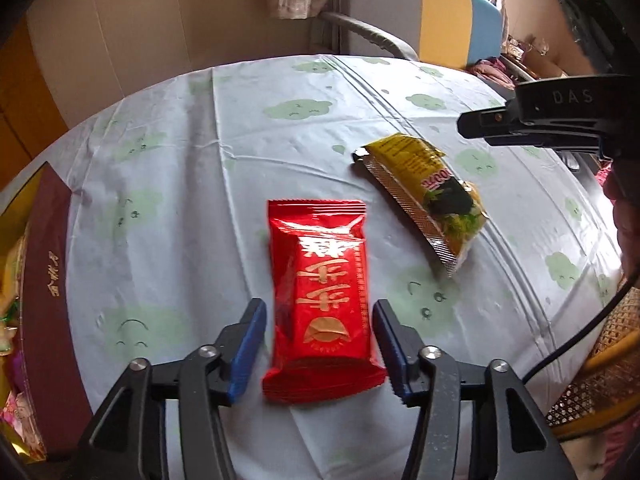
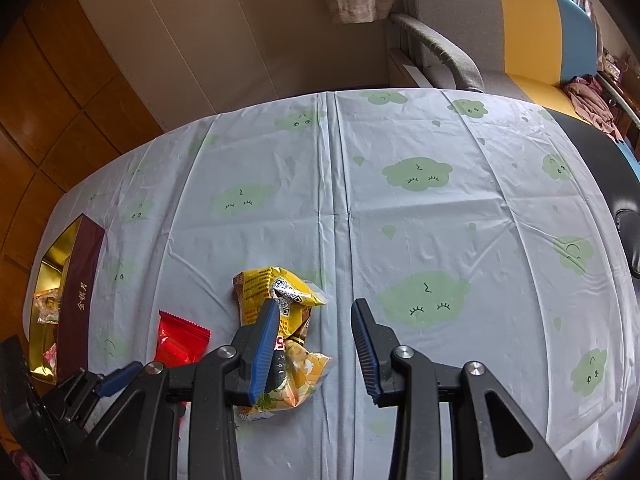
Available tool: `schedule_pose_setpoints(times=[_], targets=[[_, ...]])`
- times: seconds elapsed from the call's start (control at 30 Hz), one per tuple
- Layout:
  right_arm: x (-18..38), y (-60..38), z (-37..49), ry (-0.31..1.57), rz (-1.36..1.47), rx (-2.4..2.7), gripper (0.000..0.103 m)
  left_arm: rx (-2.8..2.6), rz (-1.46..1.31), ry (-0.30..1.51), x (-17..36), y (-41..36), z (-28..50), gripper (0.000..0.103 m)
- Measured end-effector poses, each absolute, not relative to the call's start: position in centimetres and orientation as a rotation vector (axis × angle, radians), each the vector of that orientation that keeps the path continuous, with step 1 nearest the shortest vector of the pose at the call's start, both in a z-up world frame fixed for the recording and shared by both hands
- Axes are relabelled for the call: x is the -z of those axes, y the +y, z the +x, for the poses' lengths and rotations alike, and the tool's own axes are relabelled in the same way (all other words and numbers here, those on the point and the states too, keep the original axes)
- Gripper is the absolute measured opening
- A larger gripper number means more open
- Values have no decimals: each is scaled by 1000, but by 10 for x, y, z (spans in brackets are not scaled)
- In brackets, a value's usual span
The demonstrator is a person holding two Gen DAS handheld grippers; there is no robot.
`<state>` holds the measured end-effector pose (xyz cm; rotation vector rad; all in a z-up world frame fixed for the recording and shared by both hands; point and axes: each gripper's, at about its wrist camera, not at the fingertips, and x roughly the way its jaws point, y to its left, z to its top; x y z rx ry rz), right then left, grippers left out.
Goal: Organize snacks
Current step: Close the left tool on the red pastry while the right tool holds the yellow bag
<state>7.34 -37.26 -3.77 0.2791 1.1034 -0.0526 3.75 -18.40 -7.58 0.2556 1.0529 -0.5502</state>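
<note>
A glossy red foil snack packet (image 1: 320,300), flat and rectangular with crimped ends, lay on the table between the blue ribbed pads of the left gripper (image 1: 320,344), whose jaws stood apart without touching it. Beside it lay a crinkled yellow snack bag (image 1: 424,196) with a silver seam. The right gripper (image 2: 316,344) hung above it, jaws apart and empty. A smooth, creased plastic tablecloth (image 2: 400,220), pale blue with green clouds, covered the table. A maroon gift box (image 2: 78,304) with a gold lining sat at the left edge, small snacks inside. A grey armchair (image 2: 452,52) stood behind.
</note>
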Motion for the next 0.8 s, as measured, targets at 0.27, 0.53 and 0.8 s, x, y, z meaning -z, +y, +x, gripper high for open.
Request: schedule_pose_setpoints(times=[0.27,0.53,0.8], targets=[[43,-367,73,1122,269,38,38,541,271,1047,82,-183,40,69],[52,-338,77,1160,212,-90,41,540,273,1047,84,-185,46,70],[66,-321,77,1204,113,-115,42,545,272,1034,83,-183,42,71]])
